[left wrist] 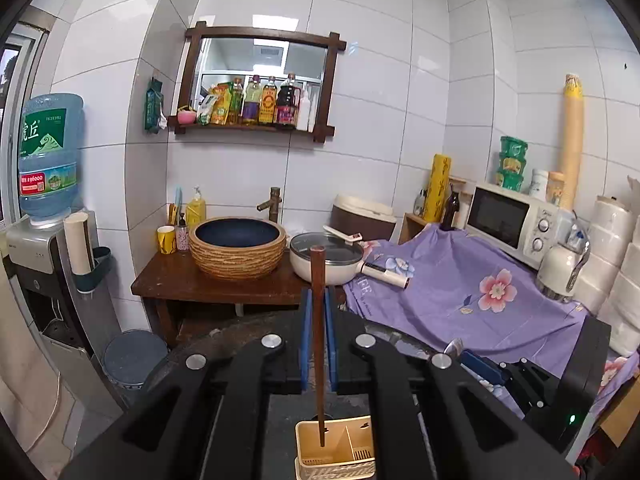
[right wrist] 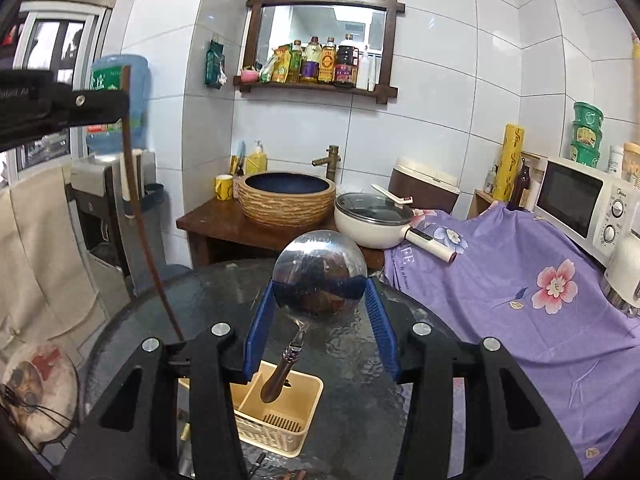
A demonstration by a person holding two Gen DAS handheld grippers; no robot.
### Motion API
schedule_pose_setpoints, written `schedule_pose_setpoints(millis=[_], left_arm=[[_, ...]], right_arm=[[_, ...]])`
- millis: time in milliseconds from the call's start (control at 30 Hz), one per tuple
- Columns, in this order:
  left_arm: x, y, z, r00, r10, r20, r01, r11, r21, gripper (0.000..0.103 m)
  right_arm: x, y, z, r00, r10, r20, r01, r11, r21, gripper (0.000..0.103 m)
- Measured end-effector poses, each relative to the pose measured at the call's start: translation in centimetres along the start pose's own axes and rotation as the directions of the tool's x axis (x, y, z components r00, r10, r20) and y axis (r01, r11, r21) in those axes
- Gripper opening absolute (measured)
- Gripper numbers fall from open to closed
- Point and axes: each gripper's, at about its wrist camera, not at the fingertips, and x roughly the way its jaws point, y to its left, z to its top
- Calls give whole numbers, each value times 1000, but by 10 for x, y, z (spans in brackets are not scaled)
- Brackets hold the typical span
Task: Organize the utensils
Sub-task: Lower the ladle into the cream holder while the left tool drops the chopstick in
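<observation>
My left gripper [left wrist: 319, 292] is shut on a brown wooden chopstick [left wrist: 319, 344] that hangs upright, its lower tip over the left compartment of a beige utensil caddy [left wrist: 335, 446]. My right gripper [right wrist: 320, 286] is shut on the round steel bowl of a ladle [right wrist: 319, 270], blue pads against its sides. The ladle's dark wooden handle [right wrist: 280, 376] points down over the caddy [right wrist: 276, 416]. In the right wrist view the left gripper's black body [right wrist: 60, 108] shows at upper left with the chopstick [right wrist: 138, 200] hanging from it. Part of the right gripper [left wrist: 532, 380] appears at the lower right of the left wrist view.
The caddy stands on a round dark glass table [right wrist: 352, 380]. Behind are a wooden stand with a woven basin [left wrist: 238, 246], a white lidded pan [left wrist: 326, 258], a purple floral cloth [left wrist: 472, 292], a microwave [left wrist: 508, 220], a kettle [left wrist: 562, 272] and a water dispenser [left wrist: 46, 240] at left.
</observation>
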Motion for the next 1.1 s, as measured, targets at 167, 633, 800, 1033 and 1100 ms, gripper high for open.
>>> schedule_pose_setpoints(millis=[167, 633, 800, 1033, 1100], left_arm=[[35, 4, -38, 998, 12, -64, -13, 1000, -23, 7], [91, 19, -115, 973, -5, -231, -11, 998, -65, 7], [96, 16, -127, 969, 9, -245, -20, 999, -42, 5], [100, 21, -131, 965, -9, -261, -7, 998, -60, 5], [99, 22, -131, 965, -26, -262, 8, 998, -67, 8]], right_arm=[[27, 3, -32, 999, 1, -39, -1, 1000, 4, 46], [63, 12, -95, 993, -11, -116, 6, 999, -37, 47], [66, 16, -103, 993, -14, -117, 7, 998, -60, 47], [65, 16, -103, 994, -4, -105, -3, 998, -63, 54], [63, 17, -104, 996, 0, -92, -6, 998, -69, 77]])
